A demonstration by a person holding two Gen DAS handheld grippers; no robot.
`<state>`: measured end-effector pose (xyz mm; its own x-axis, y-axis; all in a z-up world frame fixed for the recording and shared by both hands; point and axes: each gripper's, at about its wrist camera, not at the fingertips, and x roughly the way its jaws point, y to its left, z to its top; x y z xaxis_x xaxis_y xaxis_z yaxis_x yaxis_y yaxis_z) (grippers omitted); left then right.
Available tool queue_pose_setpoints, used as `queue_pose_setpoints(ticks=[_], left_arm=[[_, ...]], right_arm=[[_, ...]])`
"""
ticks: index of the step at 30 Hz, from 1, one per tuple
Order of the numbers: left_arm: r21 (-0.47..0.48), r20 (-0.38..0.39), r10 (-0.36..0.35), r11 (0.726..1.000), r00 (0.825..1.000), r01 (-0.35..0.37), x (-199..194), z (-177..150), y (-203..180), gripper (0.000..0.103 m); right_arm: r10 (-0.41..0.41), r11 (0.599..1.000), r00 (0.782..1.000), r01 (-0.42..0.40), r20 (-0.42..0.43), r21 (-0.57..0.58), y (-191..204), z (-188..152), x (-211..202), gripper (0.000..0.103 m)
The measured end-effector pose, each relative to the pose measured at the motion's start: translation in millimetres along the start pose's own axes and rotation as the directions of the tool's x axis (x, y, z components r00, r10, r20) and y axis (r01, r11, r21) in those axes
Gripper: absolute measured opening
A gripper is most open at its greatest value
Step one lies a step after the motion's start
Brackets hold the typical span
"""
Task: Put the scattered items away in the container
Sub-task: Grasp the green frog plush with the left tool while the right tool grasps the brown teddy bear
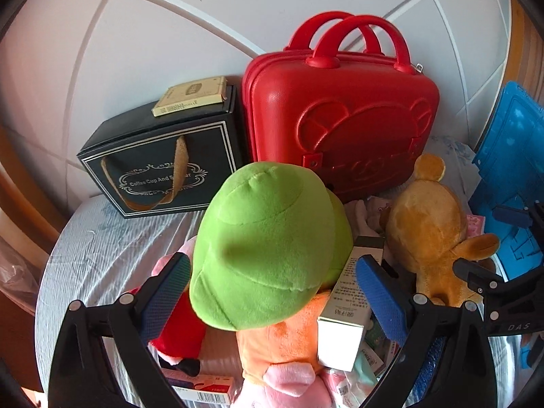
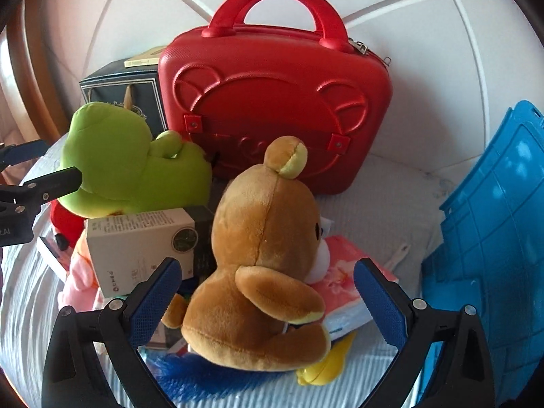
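I see a bed (image 2: 380,197) in pale ribbed cloth; red case (image 2: 272,102) at twelve o'clock, dark gift box (image 1: 163,156) at ten, plush pile centre

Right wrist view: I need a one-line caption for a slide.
Open right gripper straddling a brown plush bear on the bed, red case behind, blue crate alongside.

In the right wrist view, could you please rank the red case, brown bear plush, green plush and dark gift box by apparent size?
1. red case
2. brown bear plush, though it sits nearer the camera, so this is unsure
3. green plush
4. dark gift box, partly hidden
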<state>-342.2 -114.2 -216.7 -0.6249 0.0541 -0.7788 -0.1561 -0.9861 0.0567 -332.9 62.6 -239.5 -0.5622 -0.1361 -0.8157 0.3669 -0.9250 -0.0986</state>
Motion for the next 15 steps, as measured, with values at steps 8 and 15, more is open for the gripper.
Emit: queue_pose_setpoints(ticks=[8,15], left_arm=[[-0.02,-0.097,0.021,1.0,0.995,-0.023,57.6,12.3,3.6,0.102],[0.009,-0.098,0.091,0.996,0.991,-0.091,68.6,11.2,-14.0,0.103]], right_arm=[[-0.016,1.0,0.998,0.016,-0.068,-0.003,-2.3,2.8,45.1,0.103],[-0.028,1.0,0.993,0.028,-0.116,-0.001,-2.7,6.2,78.7,0.103]])
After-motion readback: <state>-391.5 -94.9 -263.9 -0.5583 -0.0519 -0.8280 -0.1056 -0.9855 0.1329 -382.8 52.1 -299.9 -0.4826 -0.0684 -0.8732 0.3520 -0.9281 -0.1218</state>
